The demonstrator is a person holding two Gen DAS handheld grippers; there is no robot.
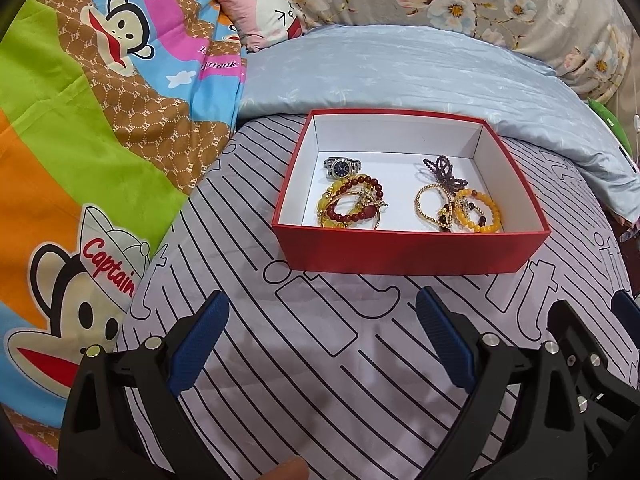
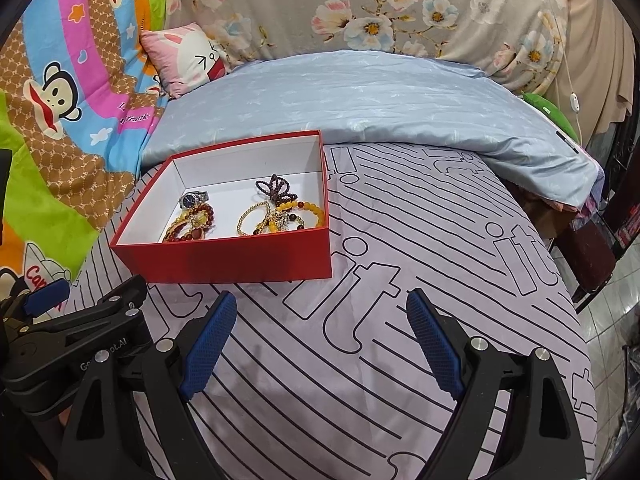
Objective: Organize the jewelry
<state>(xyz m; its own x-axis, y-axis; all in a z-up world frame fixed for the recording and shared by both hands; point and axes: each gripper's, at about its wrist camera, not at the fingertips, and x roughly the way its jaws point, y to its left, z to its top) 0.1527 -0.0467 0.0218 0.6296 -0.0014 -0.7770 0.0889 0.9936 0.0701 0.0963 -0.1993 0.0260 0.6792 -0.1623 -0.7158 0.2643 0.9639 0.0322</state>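
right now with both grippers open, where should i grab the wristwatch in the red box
Take the wristwatch by its metal band beside the dial, coming straight down from above. It lies near the red box's back-left corner with the beaded bracelets crowding its near side, so only the top looks free.

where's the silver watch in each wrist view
Left wrist view: the silver watch lies in the back-left part of the red box, above centre of the picture.
Right wrist view: the silver watch sits in the same back-left part of the box, left of centre.
Shared landmark: the dark purple bead bracelet to the watch's right.
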